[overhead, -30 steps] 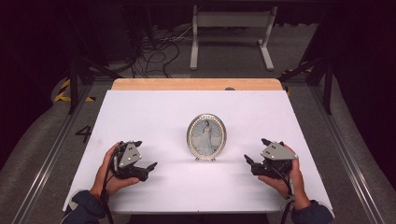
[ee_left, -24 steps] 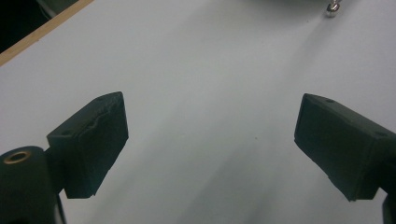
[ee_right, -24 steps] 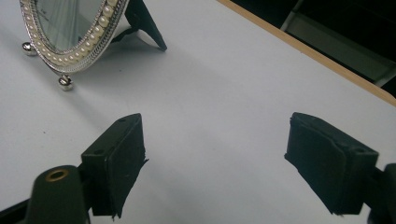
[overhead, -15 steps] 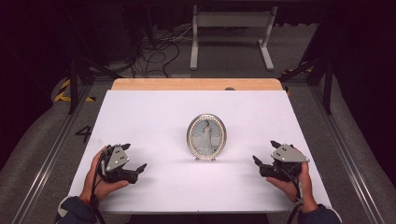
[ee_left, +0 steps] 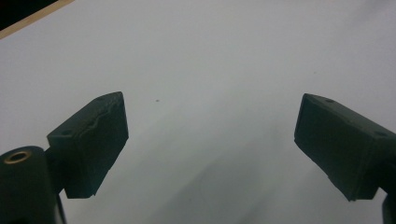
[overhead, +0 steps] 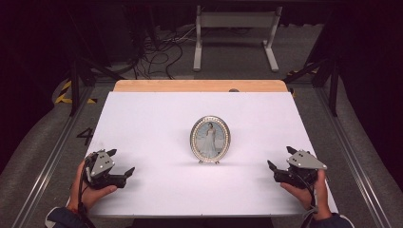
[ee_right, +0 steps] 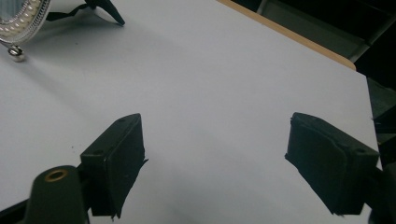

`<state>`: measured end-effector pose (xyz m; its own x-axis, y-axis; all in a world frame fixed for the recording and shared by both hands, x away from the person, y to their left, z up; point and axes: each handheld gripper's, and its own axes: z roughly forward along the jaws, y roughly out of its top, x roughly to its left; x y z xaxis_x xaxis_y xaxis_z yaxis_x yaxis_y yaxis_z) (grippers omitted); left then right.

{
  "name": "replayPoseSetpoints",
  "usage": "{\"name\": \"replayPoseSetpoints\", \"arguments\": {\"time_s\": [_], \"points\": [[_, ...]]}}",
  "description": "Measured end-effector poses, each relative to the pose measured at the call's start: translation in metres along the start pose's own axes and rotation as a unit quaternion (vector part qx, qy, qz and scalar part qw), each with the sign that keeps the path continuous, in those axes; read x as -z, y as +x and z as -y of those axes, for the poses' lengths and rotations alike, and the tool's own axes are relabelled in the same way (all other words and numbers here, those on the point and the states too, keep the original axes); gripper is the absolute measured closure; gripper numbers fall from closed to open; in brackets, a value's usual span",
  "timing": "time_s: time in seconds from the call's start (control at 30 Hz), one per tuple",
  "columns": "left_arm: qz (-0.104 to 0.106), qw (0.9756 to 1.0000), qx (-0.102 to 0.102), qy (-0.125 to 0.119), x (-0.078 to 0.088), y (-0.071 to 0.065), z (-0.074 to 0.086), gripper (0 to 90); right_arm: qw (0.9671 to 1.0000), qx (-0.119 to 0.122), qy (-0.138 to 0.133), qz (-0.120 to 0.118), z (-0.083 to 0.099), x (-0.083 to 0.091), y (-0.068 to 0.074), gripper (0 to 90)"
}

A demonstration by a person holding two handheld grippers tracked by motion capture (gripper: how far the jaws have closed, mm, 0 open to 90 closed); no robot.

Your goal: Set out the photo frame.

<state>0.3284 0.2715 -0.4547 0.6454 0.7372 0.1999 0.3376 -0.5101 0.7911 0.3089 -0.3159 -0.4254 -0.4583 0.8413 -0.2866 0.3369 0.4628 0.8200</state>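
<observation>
An oval, pearl-rimmed picture frame [overhead: 210, 139] stands upright at the middle of the white table [overhead: 157, 118], holding a photo of a figure in a white dress. Its edge and black back stand [ee_right: 28, 14] show at the top left of the right gripper view. My left gripper [overhead: 120, 162] rests near the table's front left corner, jaws wide open over bare table [ee_left: 210, 116]. My right gripper [overhead: 279, 158] sits near the front right corner, open too, with nothing between its jaws [ee_right: 215, 163]. Both are well apart from the frame.
A wooden strip [overhead: 199, 86] runs along the table's far edge. Beyond it, the dark floor holds cables [overhead: 157, 50] and a white metal stand [overhead: 235, 33]. Metal rails [overhead: 351, 161] flank the table on both sides.
Both grippers have drawn back toward the table's front edge and outward to its corners, away from the picture frame. The frame has not moved.
</observation>
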Motion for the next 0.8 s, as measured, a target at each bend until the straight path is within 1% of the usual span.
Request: {"name": "replayPoseSetpoints", "arguments": {"time_s": [0.03,0.1,0.13,0.27,0.3,0.37,0.47,0.53,0.57,0.6,0.63,0.67,0.73,0.77,0.8], "points": [[0.001,1.0000,0.007,-0.001,0.002,0.001,0.003,10.4,1.0000,0.000,0.001,0.003,0.001,0.001,-0.001,19.1],[-0.003,0.9999,0.012,0.000,0.006,0.002,0.007,10.4,1.0000,-0.005,0.001,0.006,0.004,0.003,-0.003,18.9],[-0.001,0.9999,0.013,-0.003,0.007,0.002,0.008,10.4,0.9999,-0.007,0.001,0.009,0.006,0.005,-0.004,18.5],[-0.006,0.9995,0.027,-0.013,0.016,0.004,0.014,10.4,0.9997,-0.019,0.001,0.015,0.016,0.010,-0.008,18.2],[-0.006,0.9995,0.027,-0.013,0.016,0.004,0.014,10.4,0.9997,-0.019,0.001,0.015,0.016,0.010,-0.008,18.2],[-0.006,0.9991,0.038,-0.017,0.019,0.006,0.017,10.4,0.9994,-0.028,0.003,0.019,0.023,0.014,-0.011,18.1],[-0.006,0.9989,0.044,-0.015,0.019,0.007,0.020,10.4,0.9988,-0.044,0.004,0.022,0.031,0.018,-0.014,17.8],[-0.005,0.9991,0.042,-0.011,0.019,0.008,0.021,10.4,0.9982,-0.056,0.005,0.020,0.037,0.021,-0.016,17.8],[-0.003,0.9989,0.045,-0.012,0.018,0.008,0.021,10.4,0.9981,-0.058,0.005,0.021,0.039,0.021,-0.017,17.8],[-0.003,0.9989,0.045,-0.011,0.017,0.008,0.021,10.4,0.9977,-0.065,0.007,0.019,0.040,0.021,-0.018,17.7],[-0.004,0.9990,0.043,-0.010,0.017,0.007,0.021,10.3,0.9978,-0.064,0.006,0.018,0.040,0.021,-0.018,17.7],[-0.004,0.9990,0.043,-0.010,0.017,0.007,0.021,10.3,0.9982,-0.055,0.007,0.021,0.038,0.020,-0.017,17.6],[-0.004,0.9991,0.040,-0.011,0.017,0.007,0.021,10.3,0.9986,-0.047,0.006,0.023,0.037,0.020,-0.015,17.4],[-0.002,0.9990,0.043,-0.014,0.017,0.006,0.020,10.3,0.9987,-0.045,0.005,0.022,0.037,0.020,-0.015,17.4],[-0.004,0.9991,0.039,-0.014,0.017,0.005,0.019,10.3,0.9988,-0.042,0.007,0.022,0.038,0.019,-0.014,17.4]]}}
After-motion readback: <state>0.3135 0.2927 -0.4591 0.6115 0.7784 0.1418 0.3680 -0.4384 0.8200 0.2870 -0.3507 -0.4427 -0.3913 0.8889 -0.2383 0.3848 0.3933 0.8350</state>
